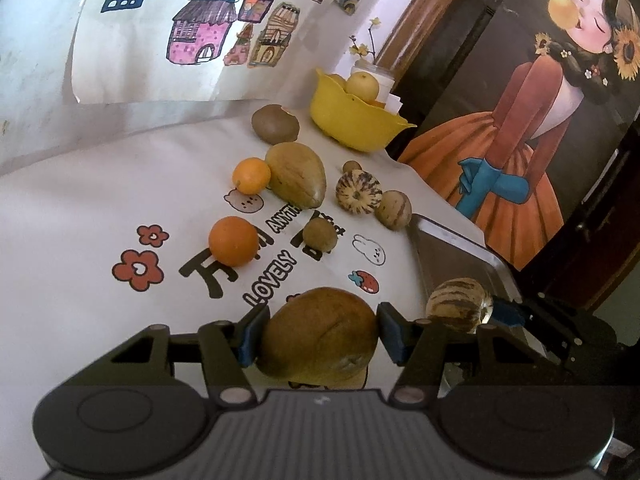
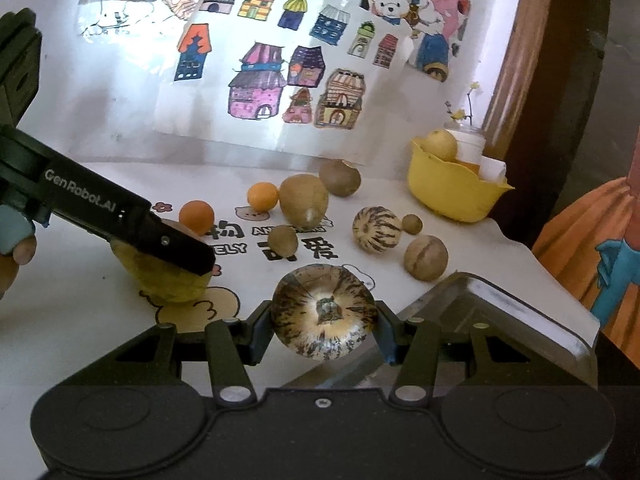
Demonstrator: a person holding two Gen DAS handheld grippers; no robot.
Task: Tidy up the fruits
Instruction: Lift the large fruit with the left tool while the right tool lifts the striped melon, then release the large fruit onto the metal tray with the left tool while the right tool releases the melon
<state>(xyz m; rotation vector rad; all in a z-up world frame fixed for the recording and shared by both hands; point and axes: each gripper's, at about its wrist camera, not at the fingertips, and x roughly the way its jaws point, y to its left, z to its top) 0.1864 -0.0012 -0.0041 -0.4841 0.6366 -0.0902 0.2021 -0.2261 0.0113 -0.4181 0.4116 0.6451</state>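
left hand-held gripper (image 1: 316,334) clamps mango (image 1: 320,332) | right hand-held gripper (image 2: 324,326) clamps striped melon (image 2: 324,312)

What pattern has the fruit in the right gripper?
Cream with dark brown streaks on the round fruit, clearest in the right wrist view.

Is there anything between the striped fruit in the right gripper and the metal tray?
Nothing visible. The striped fruit in the right gripper is beside the metal tray, whose visible near part looks bare.

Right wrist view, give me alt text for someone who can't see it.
The right hand-held gripper clamps a striped melon above a metal tray's corner. To its left, the left hand-held gripper holds a yellowish fruit; more fruit and a yellow bowl sit behind.
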